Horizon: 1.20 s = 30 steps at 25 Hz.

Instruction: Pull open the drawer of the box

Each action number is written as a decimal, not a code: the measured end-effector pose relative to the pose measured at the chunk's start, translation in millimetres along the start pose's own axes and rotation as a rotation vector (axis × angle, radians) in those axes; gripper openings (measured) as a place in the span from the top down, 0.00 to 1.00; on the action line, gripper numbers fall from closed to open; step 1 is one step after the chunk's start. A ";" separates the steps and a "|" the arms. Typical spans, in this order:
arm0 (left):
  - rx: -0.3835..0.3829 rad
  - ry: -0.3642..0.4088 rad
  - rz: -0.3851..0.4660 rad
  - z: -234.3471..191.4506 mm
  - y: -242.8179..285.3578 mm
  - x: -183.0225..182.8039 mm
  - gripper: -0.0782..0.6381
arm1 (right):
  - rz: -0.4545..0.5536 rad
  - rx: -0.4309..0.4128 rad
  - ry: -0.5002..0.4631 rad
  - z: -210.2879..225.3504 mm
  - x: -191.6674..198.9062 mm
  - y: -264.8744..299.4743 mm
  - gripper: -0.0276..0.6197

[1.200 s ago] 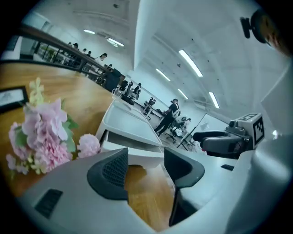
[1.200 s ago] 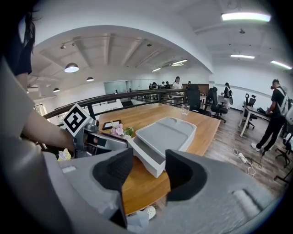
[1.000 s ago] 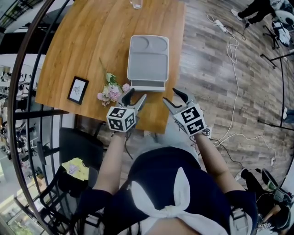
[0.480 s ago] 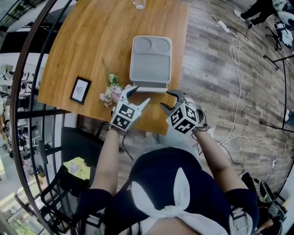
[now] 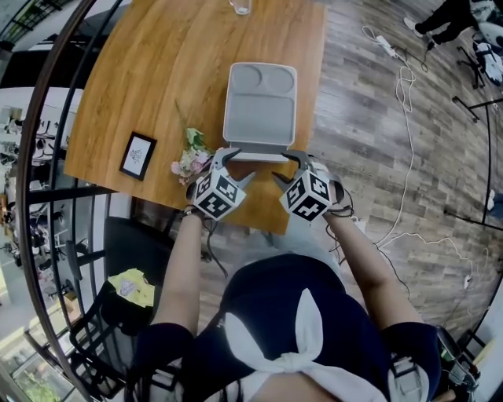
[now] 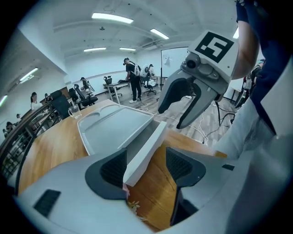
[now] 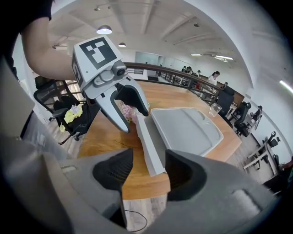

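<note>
A flat grey box (image 5: 260, 100) lies on the wooden table (image 5: 157, 71), its white drawer front (image 5: 256, 155) facing me at the near side. My left gripper (image 5: 234, 166) is open at the front's left end. In the left gripper view that end (image 6: 145, 148) lies between the jaws, against the left pad (image 6: 112, 167), with a gap to the right pad. My right gripper (image 5: 283, 167) is open at the right end. In the right gripper view the slab's end (image 7: 151, 145) sits between the jaws, nearer the right pad (image 7: 181, 171). Each gripper view shows the other gripper across the front.
A small bunch of pink flowers (image 5: 191, 158) lies just left of the box, touching distance from my left gripper. A black picture frame (image 5: 135, 155) sits further left, a glass (image 5: 242, 6) at the far edge. The table's near edge (image 5: 259, 224) is right below the grippers. Cables (image 5: 401, 118) run over the floor.
Both grippers have moved forward and inward from the table's near edge. They now stand astride the two ends of the drawer front. The box has not moved.
</note>
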State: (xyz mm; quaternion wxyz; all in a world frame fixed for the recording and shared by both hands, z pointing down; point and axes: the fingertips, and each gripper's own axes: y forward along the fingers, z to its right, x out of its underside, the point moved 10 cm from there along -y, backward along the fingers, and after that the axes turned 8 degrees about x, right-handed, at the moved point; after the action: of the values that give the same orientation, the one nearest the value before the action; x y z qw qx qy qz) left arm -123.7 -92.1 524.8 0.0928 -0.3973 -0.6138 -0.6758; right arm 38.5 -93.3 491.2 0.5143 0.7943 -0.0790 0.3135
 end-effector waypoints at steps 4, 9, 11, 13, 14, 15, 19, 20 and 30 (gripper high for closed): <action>0.019 0.012 -0.042 -6.3 10.5 1.1 0.52 | -0.027 -0.010 -0.009 4.2 2.1 9.6 0.63; 0.041 0.048 -0.115 -12.4 19.4 4.3 0.52 | -0.039 -0.014 -0.021 5.8 2.0 20.4 0.67; 0.045 0.070 -0.149 -15.2 23.6 5.0 0.52 | -0.044 -0.022 -0.021 7.3 1.3 25.3 0.67; 0.042 0.089 -0.165 -17.2 26.5 5.3 0.52 | -0.053 -0.033 -0.027 7.3 1.2 30.5 0.67; 0.040 0.095 -0.169 -18.0 27.9 5.2 0.52 | -0.060 -0.039 -0.031 7.2 1.8 33.3 0.67; 0.040 0.099 -0.173 -18.9 29.3 5.3 0.53 | -0.066 -0.044 -0.035 7.1 2.7 36.1 0.67; 0.025 0.102 -0.179 -23.2 31.7 5.7 0.57 | -0.091 -0.055 -0.038 7.3 7.7 44.4 0.69; 0.018 0.100 -0.175 -24.9 31.1 5.6 0.62 | -0.095 -0.051 -0.038 7.7 9.0 45.4 0.71; 0.044 0.090 -0.161 -30.1 29.1 7.8 0.65 | -0.092 -0.036 -0.049 8.4 10.9 47.5 0.79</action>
State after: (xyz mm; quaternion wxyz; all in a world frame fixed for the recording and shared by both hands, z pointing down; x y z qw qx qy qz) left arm -123.8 -123.1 553.9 0.0742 -0.3138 -0.6538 -0.6845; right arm 29.3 -120.2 531.7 0.5402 0.7953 -0.0607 0.2684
